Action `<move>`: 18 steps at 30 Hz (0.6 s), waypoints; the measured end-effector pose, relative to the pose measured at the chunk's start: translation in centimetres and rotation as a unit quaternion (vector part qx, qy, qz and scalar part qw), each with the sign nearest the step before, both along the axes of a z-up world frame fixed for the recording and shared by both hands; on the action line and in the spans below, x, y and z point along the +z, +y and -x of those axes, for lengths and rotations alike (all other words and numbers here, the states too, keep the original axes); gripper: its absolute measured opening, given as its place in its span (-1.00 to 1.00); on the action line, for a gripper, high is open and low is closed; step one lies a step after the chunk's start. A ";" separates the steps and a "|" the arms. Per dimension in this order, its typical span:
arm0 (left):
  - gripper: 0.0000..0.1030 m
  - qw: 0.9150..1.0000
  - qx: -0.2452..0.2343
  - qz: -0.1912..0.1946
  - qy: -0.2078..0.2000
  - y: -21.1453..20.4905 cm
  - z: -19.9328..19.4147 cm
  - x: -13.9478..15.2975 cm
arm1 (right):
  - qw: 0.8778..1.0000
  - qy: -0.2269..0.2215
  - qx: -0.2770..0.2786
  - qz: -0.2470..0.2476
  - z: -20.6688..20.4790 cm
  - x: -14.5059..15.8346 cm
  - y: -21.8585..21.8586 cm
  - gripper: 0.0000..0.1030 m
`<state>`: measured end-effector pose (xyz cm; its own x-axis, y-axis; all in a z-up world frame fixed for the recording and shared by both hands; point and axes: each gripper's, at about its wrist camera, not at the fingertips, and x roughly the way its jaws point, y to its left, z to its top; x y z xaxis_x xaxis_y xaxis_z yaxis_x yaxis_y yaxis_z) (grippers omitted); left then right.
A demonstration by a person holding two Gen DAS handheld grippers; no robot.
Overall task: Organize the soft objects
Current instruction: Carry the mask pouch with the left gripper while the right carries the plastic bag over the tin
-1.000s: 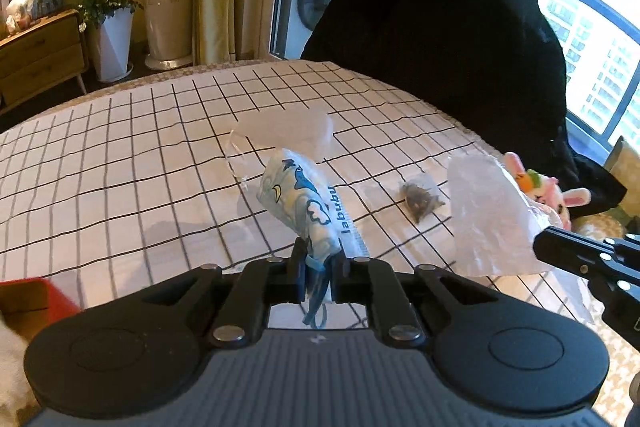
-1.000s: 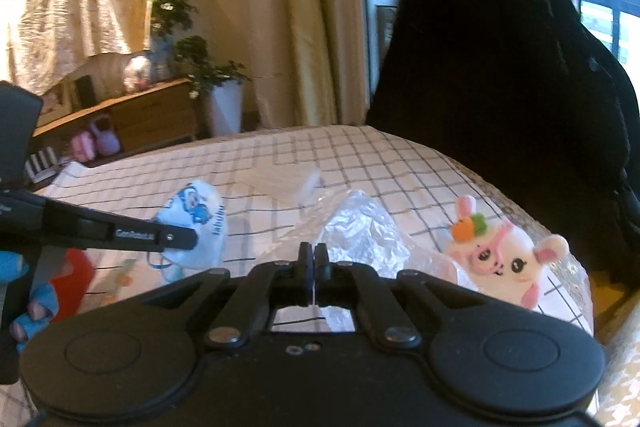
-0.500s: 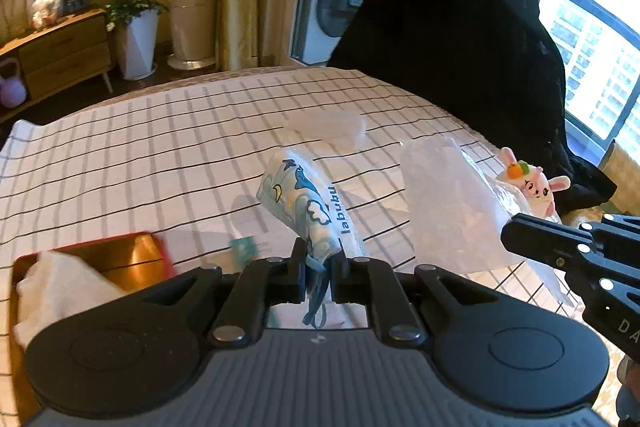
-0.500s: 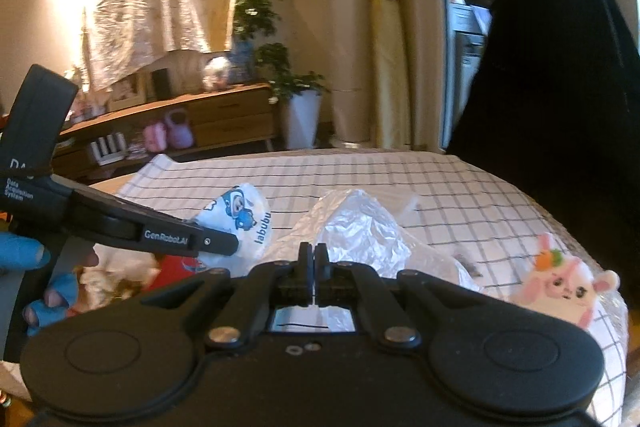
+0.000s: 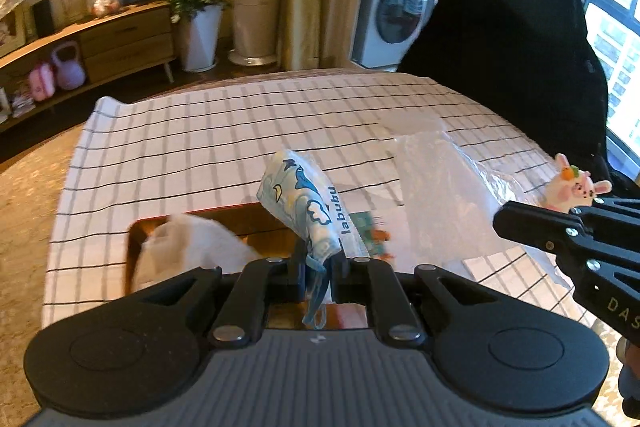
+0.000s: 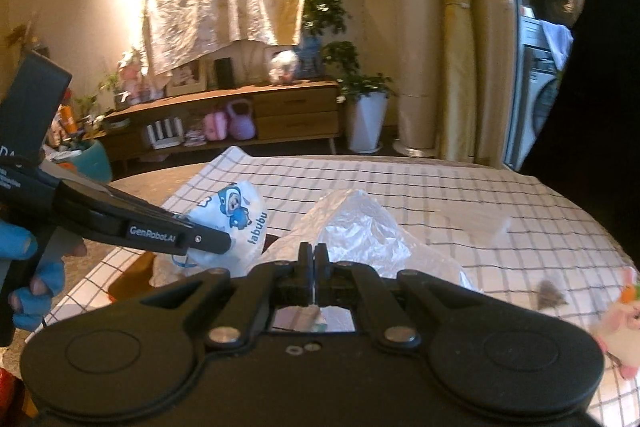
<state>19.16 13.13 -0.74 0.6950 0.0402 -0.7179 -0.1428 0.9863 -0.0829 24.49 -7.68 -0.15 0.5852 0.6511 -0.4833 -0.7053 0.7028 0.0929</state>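
Left tool [image 5: 318, 265] grips "labubu"-printed pouch [image 5: 300, 203].

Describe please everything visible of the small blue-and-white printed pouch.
The pouch looks like soft white fabric printed with blue cartoon figures, clouds and the word "labubu". A blue cord hangs from its lower end. The left hand-held gripper is shut on that end and holds it tilted above the checked tablecloth, over a red tray.

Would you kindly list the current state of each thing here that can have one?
left gripper: shut on the printed pouch
printed pouch: lifted above the table
right gripper: shut on the clear plastic bag
clear plastic bag: crumpled, held up
bunny plush: lying on the checked tablecloth
red tray: holds white cloth
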 end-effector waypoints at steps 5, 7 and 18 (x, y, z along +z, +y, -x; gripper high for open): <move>-0.79 1.000 0.015 -0.010 0.005 2.1 1.5 -0.1 | 0.999 -0.001 0.032 0.000 0.0 0.1 3.3 -1.00; -0.79 1.000 0.018 -0.015 0.010 2.9 2.2 -0.4 | 0.999 -0.001 0.047 0.001 0.1 0.2 4.8 -1.00; -0.79 0.997 0.054 -0.011 0.046 6.1 4.4 -3.3 | 0.991 0.001 0.134 0.007 1.0 -1.6 11.3 -1.00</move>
<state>14.74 19.27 -4.08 0.6175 0.1273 -0.7762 -0.2533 0.9664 -0.0431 23.44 3.67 -1.74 0.3907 0.7762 -0.4948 -0.8667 0.4913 0.0864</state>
